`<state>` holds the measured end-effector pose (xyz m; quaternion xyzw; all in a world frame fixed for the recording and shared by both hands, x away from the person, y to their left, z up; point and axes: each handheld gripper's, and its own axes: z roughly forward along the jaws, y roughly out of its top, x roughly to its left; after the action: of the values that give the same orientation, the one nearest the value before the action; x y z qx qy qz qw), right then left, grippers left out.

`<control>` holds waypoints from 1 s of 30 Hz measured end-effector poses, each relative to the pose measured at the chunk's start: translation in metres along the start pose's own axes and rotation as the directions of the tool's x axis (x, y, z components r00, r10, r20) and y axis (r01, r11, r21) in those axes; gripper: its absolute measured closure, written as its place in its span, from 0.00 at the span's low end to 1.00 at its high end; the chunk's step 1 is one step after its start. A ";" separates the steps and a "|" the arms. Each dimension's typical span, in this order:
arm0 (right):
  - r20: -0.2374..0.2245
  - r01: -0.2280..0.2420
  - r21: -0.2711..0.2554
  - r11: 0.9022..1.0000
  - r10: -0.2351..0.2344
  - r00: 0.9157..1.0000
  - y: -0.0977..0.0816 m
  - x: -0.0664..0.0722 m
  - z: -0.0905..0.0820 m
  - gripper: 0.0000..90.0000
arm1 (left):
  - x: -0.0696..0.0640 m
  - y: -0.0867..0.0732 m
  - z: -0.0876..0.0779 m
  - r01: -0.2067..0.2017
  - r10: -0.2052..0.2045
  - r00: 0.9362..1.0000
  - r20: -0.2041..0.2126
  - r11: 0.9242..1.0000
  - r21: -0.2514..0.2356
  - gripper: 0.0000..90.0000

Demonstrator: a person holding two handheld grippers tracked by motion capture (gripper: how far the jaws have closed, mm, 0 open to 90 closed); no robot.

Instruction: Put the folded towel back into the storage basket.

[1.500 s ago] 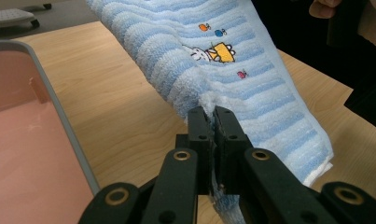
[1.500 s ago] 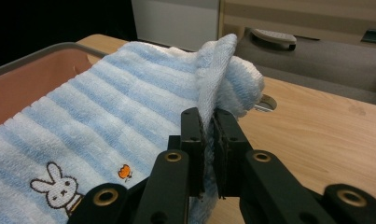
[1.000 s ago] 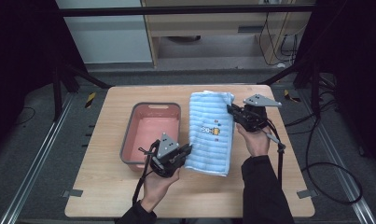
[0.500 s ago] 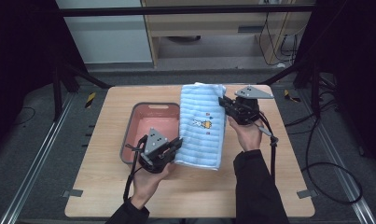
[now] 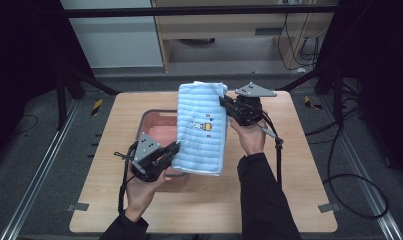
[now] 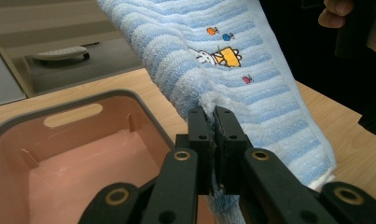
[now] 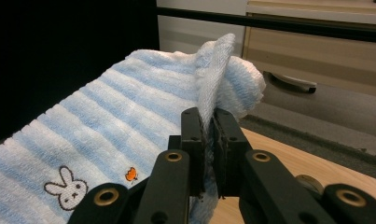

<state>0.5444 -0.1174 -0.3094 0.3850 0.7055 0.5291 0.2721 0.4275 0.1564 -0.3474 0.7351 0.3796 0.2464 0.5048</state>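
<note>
While you hold the towel [image 5: 201, 130] off the table [image 5: 294, 165], your left gripper [image 5: 173, 148] pinches its near lower corner, jaws pressed tight on the cloth, right at the pink basin's [image 5: 156, 122] near edge. The towel's long axis runs from that corner up and away to your right gripper [image 5: 225, 103], whose jaws clamp the far top corner. The basin lies to the left, partly under the towel, so your left hand [image 5: 141, 190] is nearer to it; I judge both grips must travel left together.
</note>
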 end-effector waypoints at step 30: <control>-0.064 -0.002 -0.016 1.000 0.001 0.998 0.016 0.044 0.059 0.93 | 0.056 -0.010 -0.029 0.069 -0.071 0.994 -0.088 0.997 -0.029 0.96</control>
<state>0.5710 -0.0473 -0.3104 0.3661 0.7094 0.5469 0.2523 0.4356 0.2201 -0.3471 0.7030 0.4240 0.2661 0.5052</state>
